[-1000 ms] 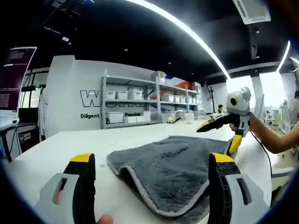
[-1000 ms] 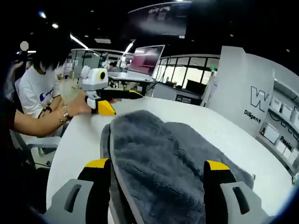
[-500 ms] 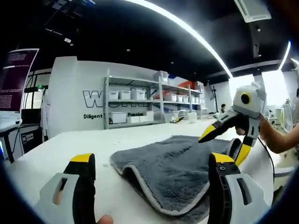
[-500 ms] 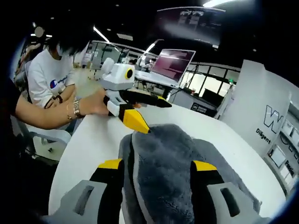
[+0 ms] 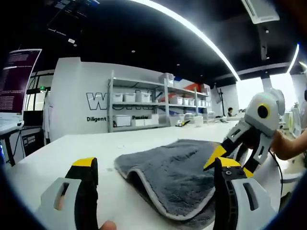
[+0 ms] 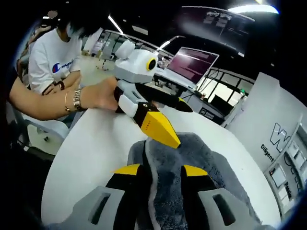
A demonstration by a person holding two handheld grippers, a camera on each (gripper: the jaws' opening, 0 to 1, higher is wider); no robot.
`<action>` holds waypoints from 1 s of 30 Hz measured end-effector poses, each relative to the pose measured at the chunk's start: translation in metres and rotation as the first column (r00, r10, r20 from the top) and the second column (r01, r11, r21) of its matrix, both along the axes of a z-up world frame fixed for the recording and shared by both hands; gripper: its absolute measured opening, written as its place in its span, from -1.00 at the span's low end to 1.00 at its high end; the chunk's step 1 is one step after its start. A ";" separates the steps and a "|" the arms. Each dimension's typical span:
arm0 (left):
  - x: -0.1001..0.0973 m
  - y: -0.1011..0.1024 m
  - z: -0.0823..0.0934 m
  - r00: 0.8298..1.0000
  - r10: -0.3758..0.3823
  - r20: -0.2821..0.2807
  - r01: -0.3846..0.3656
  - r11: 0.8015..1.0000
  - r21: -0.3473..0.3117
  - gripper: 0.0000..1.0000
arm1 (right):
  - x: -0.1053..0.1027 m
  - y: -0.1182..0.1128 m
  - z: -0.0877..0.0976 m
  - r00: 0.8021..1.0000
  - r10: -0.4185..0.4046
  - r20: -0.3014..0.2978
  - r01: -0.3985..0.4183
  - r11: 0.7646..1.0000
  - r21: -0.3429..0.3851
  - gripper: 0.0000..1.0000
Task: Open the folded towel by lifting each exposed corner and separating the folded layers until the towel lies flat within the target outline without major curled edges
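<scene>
A grey towel [image 5: 177,167] with a pale hem lies folded on the white table [image 5: 57,148], its near edge curled up. My left gripper [image 5: 156,165] stands open just short of that edge, with nothing between its jaws. My right gripper [image 5: 230,155] comes in from the right at the towel's far side. In the right gripper view the right gripper [image 6: 160,170] has its jaws drawn in on a raised fold of the towel [image 6: 201,148]. The left gripper [image 6: 182,125], held by a hand [image 6: 96,96], points at the same fold, its yellow fingertip just above the cloth.
Shelves with white bins [image 5: 144,108] stand against the far wall. A lit screen [image 6: 192,64] sits beyond the table [image 6: 96,143], and another screen [image 5: 12,76] is at the left. A person in a white T-shirt [image 6: 48,62] sits at the table's edge.
My right gripper's jaws have narrowed around the towel fold and moved in closer. The left gripper has come nearer to it. The left gripper's jaws stay wide.
</scene>
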State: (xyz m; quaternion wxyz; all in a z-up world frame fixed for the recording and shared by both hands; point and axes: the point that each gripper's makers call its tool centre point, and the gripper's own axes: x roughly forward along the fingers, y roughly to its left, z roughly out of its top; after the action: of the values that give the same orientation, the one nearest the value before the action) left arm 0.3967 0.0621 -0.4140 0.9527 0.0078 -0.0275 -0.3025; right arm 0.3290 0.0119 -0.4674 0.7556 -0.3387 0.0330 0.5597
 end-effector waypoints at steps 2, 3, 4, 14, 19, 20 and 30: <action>0.000 0.000 0.000 1.000 -0.003 -0.001 0.003 1.000 -0.006 0.99 | 0.002 0.001 -0.003 1.000 -0.006 0.010 0.006 1.000 -0.019 -0.48; 0.000 0.000 0.000 1.000 -0.004 -0.002 0.004 1.000 -0.006 0.99 | 0.004 0.000 -0.006 1.000 -0.013 0.023 0.014 0.999 -0.037 -0.52; 0.000 0.000 0.000 1.000 -0.004 -0.003 0.004 1.000 -0.005 0.99 | 0.008 -0.001 -0.008 0.999 -0.024 0.041 0.026 0.998 -0.052 -0.54; 0.000 0.000 0.000 1.000 -0.010 -0.002 0.010 1.000 -0.005 0.99 | 0.010 -0.003 -0.003 0.999 -0.023 0.045 0.023 1.000 -0.008 -1.00; -0.002 -0.001 0.001 1.000 -0.013 0.004 0.014 1.000 -0.005 0.99 | 0.019 -0.009 0.006 0.996 -0.068 0.054 0.067 0.997 0.027 -1.00; -0.001 -0.001 0.000 1.000 -0.013 0.003 0.013 1.000 -0.005 0.99 | 0.022 -0.012 0.009 0.995 -0.085 0.055 0.084 0.996 0.035 -1.00; -0.001 -0.001 0.001 1.000 -0.022 0.000 0.022 1.000 -0.018 0.99 | 0.052 -0.045 0.031 0.970 -0.235 0.063 0.229 0.969 0.098 -1.00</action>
State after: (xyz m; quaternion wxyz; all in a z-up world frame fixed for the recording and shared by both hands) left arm 0.3957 0.0609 -0.4125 0.9494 -0.0012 -0.0303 -0.3127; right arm 0.3813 -0.0334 -0.4365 0.8311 -0.3186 0.0192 0.4554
